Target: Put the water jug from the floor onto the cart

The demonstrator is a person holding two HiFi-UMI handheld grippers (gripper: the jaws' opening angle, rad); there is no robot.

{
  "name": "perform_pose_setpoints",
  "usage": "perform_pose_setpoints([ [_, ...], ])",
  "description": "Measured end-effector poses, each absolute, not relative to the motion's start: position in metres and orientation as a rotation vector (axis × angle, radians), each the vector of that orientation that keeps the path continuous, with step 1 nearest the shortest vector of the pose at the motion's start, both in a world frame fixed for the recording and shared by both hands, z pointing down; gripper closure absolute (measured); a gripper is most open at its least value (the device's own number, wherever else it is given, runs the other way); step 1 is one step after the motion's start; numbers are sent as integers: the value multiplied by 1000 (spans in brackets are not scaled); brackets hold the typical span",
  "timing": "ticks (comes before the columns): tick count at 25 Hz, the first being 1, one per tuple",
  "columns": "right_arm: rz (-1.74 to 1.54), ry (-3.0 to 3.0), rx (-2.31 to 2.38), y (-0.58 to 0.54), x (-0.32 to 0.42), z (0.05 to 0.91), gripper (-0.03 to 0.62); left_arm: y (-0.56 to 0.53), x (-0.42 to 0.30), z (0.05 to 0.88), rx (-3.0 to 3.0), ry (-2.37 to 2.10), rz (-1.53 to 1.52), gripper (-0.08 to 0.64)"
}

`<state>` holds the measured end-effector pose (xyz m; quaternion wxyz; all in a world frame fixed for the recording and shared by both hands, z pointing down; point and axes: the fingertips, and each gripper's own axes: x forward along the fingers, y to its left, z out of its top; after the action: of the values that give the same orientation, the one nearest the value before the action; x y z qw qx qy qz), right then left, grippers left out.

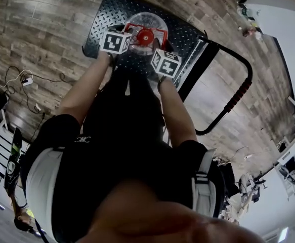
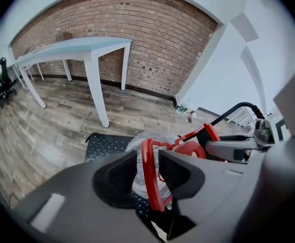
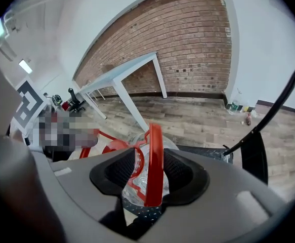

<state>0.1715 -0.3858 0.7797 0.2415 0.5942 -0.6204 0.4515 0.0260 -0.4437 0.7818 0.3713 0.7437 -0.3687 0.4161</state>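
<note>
The clear water jug [image 1: 145,29] with a red cap [image 1: 145,36] and red carry handles stands on the cart's black tread-plate deck [image 1: 107,14]. In the head view my left gripper [image 1: 131,35] and right gripper [image 1: 157,43] flank the cap from either side. In the left gripper view a red handle strap [image 2: 146,158] runs between the jaws of the left gripper [image 2: 148,170], and thin gaps show beside it. In the right gripper view another red handle strap [image 3: 155,151] stands between the open jaws of the right gripper [image 3: 150,173], close to the right pad.
The cart's black push handle with a red grip [image 1: 238,92] rises at the deck's right end. A white table [image 2: 81,47] stands by the brick wall. Cables and a plug strip [image 1: 22,79] lie on the wood floor at left. Small bottles [image 2: 190,116] sit at the wall's foot.
</note>
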Motion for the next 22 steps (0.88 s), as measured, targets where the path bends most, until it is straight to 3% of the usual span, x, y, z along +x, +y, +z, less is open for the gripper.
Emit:
perform_pose_setpoints([
  [5,1145,-1709,1739,-391,180,744,398,-439,23,750,1932,-972,1030,460],
  [8,1108,-1733,1797,-396,179,719,481,-439,27,727,1952,-983,985,550],
  [10,1073,-1771,1829,-398,176,697,565,-437,30,713,1965,-984,957,558],
  [11,1064,-1807,1839,-400,174,685,577,-438,32,704,1979,-986,943,558],
  [22,922,-2096,1946,-430,154,548,578,-459,52,571,2213,-1070,845,558],
])
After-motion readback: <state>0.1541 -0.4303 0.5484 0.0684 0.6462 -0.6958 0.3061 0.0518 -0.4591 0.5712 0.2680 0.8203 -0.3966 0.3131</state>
